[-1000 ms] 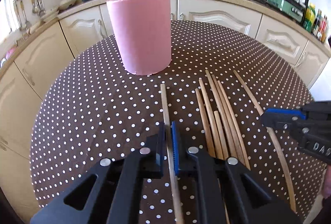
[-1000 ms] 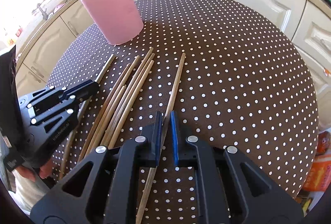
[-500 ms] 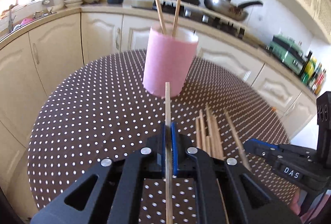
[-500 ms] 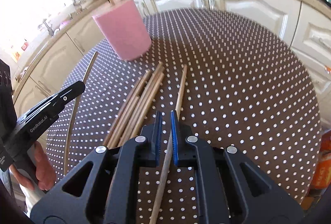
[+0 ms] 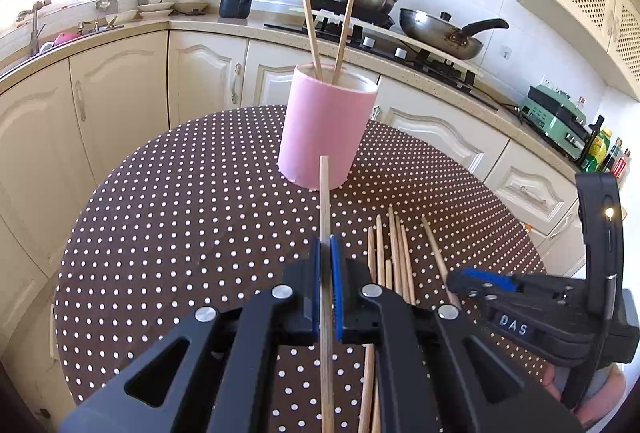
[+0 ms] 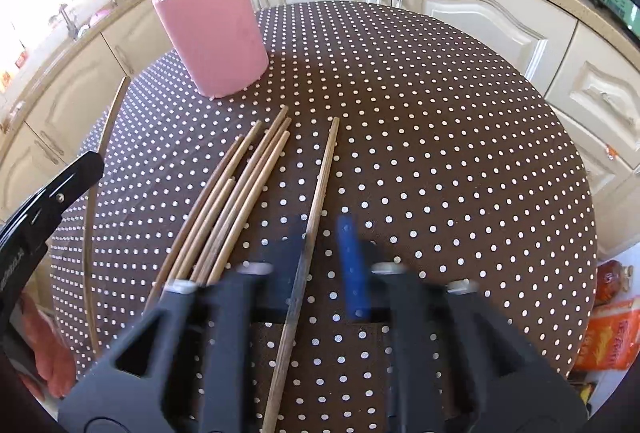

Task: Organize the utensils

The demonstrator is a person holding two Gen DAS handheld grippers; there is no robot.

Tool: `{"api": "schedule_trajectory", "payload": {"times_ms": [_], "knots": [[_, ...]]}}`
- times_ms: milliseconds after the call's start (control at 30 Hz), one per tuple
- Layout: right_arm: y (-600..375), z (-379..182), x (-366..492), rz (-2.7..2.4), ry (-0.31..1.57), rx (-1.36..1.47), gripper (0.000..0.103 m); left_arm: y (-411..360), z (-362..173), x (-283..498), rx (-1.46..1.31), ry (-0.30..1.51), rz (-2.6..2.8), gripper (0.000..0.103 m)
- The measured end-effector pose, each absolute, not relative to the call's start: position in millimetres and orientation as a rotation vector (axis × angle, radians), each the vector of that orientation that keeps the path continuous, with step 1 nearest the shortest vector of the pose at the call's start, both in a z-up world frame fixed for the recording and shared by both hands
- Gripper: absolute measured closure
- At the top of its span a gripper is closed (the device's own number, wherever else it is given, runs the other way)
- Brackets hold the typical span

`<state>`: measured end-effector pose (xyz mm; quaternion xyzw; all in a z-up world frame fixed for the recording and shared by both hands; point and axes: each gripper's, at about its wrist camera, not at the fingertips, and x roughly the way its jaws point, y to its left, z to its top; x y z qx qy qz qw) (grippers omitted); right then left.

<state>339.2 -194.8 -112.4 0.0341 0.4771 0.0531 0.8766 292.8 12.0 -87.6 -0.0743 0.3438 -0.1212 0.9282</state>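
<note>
The left claw point(image 5: 327, 245) is clenched on a single chopstick point(image 5: 325, 201), lifted off the dotted worktop point(image 5: 180, 217) with its tip pointing toward the pink holder point(image 5: 326, 129) at the far side, where two chopsticks already stand. The right claw point(image 6: 326, 233) is opening around a lone chopstick point(image 6: 320, 189) lying on the worktop, just right of a loose bundle of chopsticks point(image 6: 240, 193).

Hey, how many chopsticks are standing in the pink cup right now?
2. One chopstick leans left at the rear of the pink cup; the other chopstick leans right beside it, their lower ends close together. The cup's inside is not visible, so something may be hidden.
</note>
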Motion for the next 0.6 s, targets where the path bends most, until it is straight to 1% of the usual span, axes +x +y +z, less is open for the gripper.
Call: {"api": "schedule_trajectory", "payload": {"times_ms": [33, 133, 167, 200, 233, 267, 300, 333, 400, 600], "knots": [[-192.8, -115.6, 340.1, 0.109, 1.002, 0.072, 0.028, 12.1, -88.9, 292.1, -0.154, 0.708, -0.249, 0.097], [-183.8, -119.6, 338.2, 0.114, 0.976, 0.037, 0.029, 12.3, -92.1, 290.0, -0.152, 0.711, -0.245, 0.097], [-179.8, -119.6, 337.6, 0.111, 0.964, 0.021, 0.039, 12.2, -92.8, 289.0, -0.150, 0.711, -0.243, 0.097], [-177.6, -119.7, 337.5, 0.091, 0.949, -0.010, 0.062, 12.7, -93.1, 288.7, -0.152, 0.712, -0.246, 0.097], [-173.7, -120.2, 337.3, 0.066, 0.932, -0.045, 0.072, 13.0, -94.0, 288.3, -0.155, 0.714, -0.248, 0.097], [-175.7, -120.0, 339.6, 0.082, 0.930, -0.028, 0.077, 13.0, -94.8, 287.9, -0.156, 0.715, -0.249, 0.097], [-179.1, -119.9, 340.3, 0.085, 0.933, -0.010, 0.087, 12.8, -95.3, 287.6, -0.158, 0.717, -0.249, 0.097], [-184.1, -119.5, 341.6, 0.083, 0.939, 0.009, 0.094, 12.7, -95.7, 287.2, -0.159, 0.718, -0.252, 0.097], [-192.4, -119.6, 342.9, 0.107, 0.942, 0.060, 0.096, 13.0, -95.5, 286.3, -0.162, 0.714, -0.257, 0.097], [-203.6, -112.8, 342.9, 0.137, 0.918, 0.141, 0.096, 14.5, -88.1, 283.5, -0.174, 0.676, -0.250, 0.097]]}}
